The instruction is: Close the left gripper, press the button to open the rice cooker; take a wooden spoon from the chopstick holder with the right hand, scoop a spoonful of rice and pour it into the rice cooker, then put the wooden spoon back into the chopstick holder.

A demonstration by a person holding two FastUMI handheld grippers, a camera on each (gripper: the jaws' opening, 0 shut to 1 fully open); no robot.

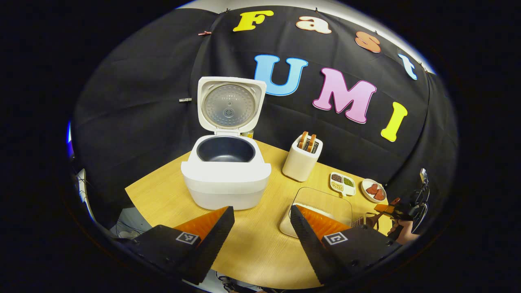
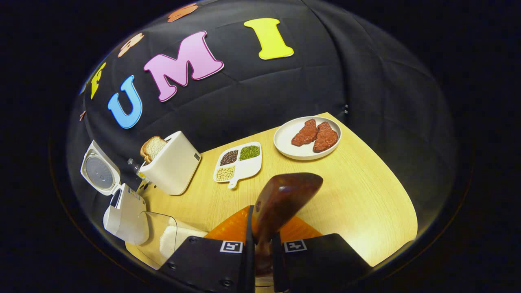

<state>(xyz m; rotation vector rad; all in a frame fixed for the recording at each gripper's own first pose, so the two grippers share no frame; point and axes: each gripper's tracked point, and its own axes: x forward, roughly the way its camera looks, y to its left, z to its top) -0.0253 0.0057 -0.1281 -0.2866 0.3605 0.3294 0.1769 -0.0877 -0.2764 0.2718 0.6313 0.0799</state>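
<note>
Rice cooker [image 1: 226,173] lid up, 11 o'clock of left gripper [image 1: 260,228], jaws wide, empty. Right gripper [image 2: 260,240] clamps wooden spoon [image 2: 285,199]; bowl apparently empty.

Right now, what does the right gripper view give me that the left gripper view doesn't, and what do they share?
Right gripper view alone: its right gripper clamped on the wooden spoon, bowl up and carrying no rice I can see.

Left gripper view alone: the open left gripper, and straight into the rice cooker's dark inner pot, which looks empty.

Both: the rice cooker with lid raised, the clear rice container, the white holder, the divided bean dish, the plate and the wooden table.
</note>
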